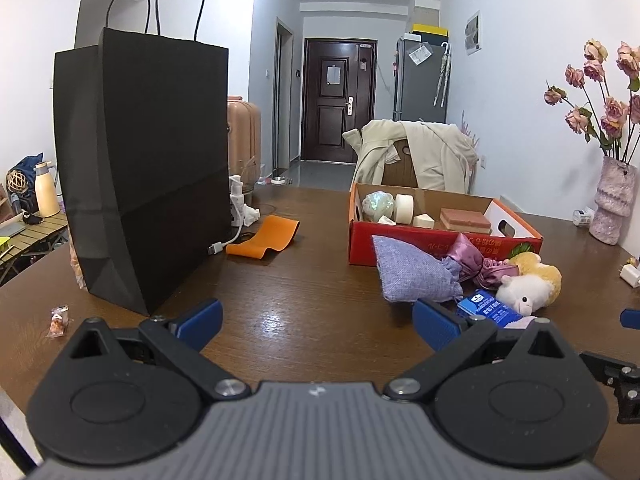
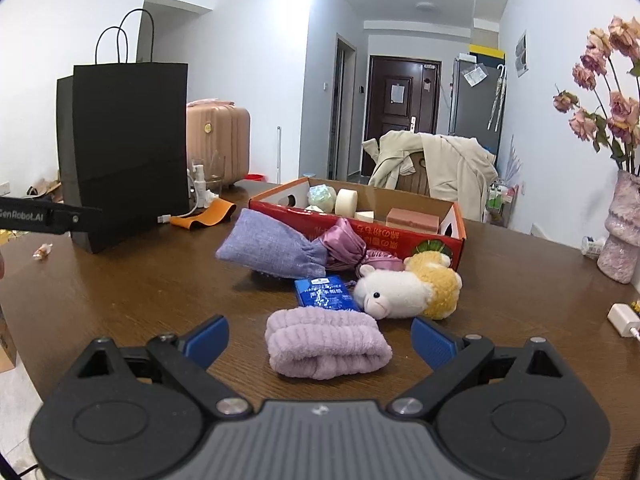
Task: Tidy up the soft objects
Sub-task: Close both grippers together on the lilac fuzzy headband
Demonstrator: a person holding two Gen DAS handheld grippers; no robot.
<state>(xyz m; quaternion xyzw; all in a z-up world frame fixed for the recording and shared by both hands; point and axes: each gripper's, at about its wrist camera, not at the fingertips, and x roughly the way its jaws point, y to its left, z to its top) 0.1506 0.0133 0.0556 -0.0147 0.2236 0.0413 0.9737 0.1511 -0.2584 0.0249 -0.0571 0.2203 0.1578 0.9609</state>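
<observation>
Several soft things lie in a loose group on the table (image 2: 120, 292), in front of the red cardboard box (image 2: 400, 236). Nearest to the right claw (image 2: 320, 338) is a rolled lilac towel (image 2: 326, 346). It lies directly ahead of this claw, between the two blue pads but not touched by them, and its long axis runs across, from one pad toward the other. The right claw stands wide open and holds nothing.

Behind the towel are a blue tissue pack (image 2: 326, 294), a white and yellow plush sheep (image 2: 408, 290), a purple satin pouch (image 2: 346, 246) and a lavender cloth pouch (image 2: 272, 248).

The left claw (image 1: 318, 324) is also wide open and empty. It faces bare table, with the group off to its right, so the right claw is clearly the nearer one to the towel. I think a short move forward and a closing would grip the roll across its width.

A tall black paper bag (image 2: 124, 152) stands well apart on the left.
</observation>
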